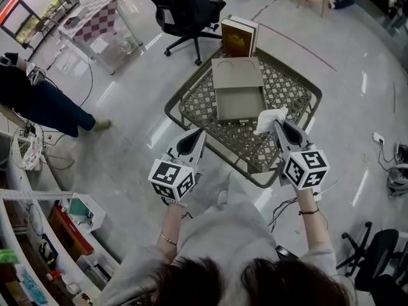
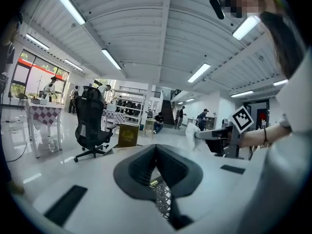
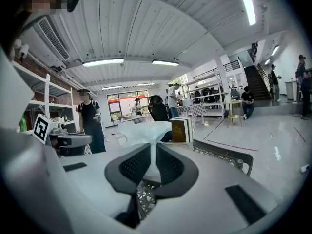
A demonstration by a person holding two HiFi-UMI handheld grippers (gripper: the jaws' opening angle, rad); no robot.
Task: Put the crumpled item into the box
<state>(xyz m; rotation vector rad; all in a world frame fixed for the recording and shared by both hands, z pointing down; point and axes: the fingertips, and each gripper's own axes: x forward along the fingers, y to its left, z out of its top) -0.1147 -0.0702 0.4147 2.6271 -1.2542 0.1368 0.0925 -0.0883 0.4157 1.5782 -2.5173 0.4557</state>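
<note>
1. The dark metal table with a lattice top (image 1: 290, 94) carries the goal. We judge that the step in hand is the carry to the box, and nothing on the top blocks this short way.
2. The flat grey cardboard box (image 1: 241, 104) lies open on the table, with its lid folded back on the far side. To do the step well, we bring the load over the middle of the tray, not over its near right corner, and lower it inside the walls before we let go. The piece looks light, so it could catch on the rim or drift out.
3. The right gripper (image 1: 278, 125) has its jaws nearly together, pressing on a thin fold of the white crumpled item (image 3: 145, 130). The loose bulk spreads out above the jaw tips. In the head view the item hangs just beside the near right corner of the box, not yet over the tray.
4. The left gripper (image 2: 156, 152) waits near the table's front edge. Its jaws meet at the tips and hold nothing.
</note>
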